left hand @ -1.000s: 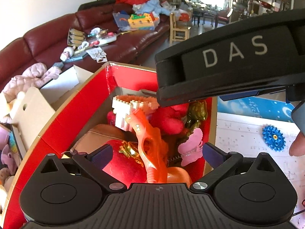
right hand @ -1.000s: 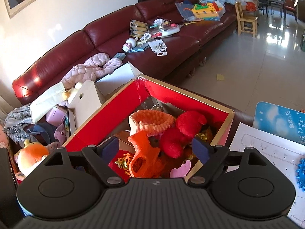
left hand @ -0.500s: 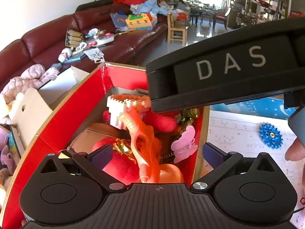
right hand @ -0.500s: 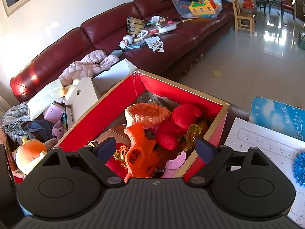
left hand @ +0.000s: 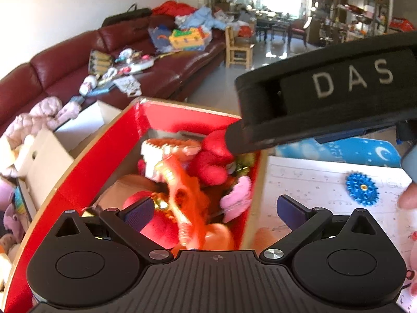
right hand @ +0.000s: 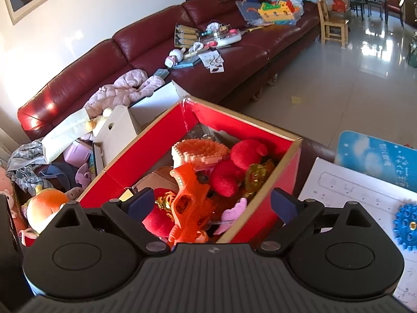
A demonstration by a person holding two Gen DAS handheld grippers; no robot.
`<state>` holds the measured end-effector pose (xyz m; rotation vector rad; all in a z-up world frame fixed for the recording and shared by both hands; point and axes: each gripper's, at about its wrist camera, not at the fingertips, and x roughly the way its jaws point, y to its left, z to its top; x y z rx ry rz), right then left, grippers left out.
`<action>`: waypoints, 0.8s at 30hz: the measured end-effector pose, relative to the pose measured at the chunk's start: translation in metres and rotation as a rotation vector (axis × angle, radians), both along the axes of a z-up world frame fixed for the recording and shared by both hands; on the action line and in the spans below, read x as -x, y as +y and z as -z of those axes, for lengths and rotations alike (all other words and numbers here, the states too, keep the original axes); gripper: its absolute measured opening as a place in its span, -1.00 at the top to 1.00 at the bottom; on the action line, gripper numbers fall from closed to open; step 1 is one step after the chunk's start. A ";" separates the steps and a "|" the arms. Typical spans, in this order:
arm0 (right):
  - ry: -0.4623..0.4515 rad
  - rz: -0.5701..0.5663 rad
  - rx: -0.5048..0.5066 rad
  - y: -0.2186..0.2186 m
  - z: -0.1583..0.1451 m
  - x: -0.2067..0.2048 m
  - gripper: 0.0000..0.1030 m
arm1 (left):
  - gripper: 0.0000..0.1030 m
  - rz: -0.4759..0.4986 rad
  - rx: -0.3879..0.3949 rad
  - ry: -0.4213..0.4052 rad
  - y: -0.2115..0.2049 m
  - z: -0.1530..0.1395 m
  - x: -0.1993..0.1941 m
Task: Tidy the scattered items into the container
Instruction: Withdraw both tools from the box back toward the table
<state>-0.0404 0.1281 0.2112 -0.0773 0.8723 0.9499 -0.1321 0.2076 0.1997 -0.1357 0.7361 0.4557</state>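
- Living room, cluttered: maroon sofa (right hand: 146,52) strewn with toys and papers; tiled floor beyond.
- Desk (right hand: 365,190): white printed sheet covering it, beside the box.
- Box (right hand: 146,154), red-lined cardboard: near-full. Contents: orange toy gun (right hand: 189,203), red plush (right hand: 234,167), pink clip (right hand: 234,212), brick-built block (right hand: 198,154).
- Gear (right hand: 406,228), blue, toothed: lies flat on the sheet, well right of the box; judged the next piece to tidy.
- Left hand-held gripper (left hand: 213,208): jaws spread wide, holding nothing, over the box.
- Right hand-held gripper (right hand: 212,203): jaws spread wide, holding nothing, over the box's near corner.
- Handling advice: swing the right one across to the gear, come down with pads straddling the rim, pinch across the teeth, since a flat disc gives little edge; lift clear of the box wall before letting go.
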 end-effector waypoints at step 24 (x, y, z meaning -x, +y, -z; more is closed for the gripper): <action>0.156 0.432 0.115 -0.226 0.111 -0.137 -0.96 | -1.00 0.364 -0.048 0.189 -0.143 0.115 -0.125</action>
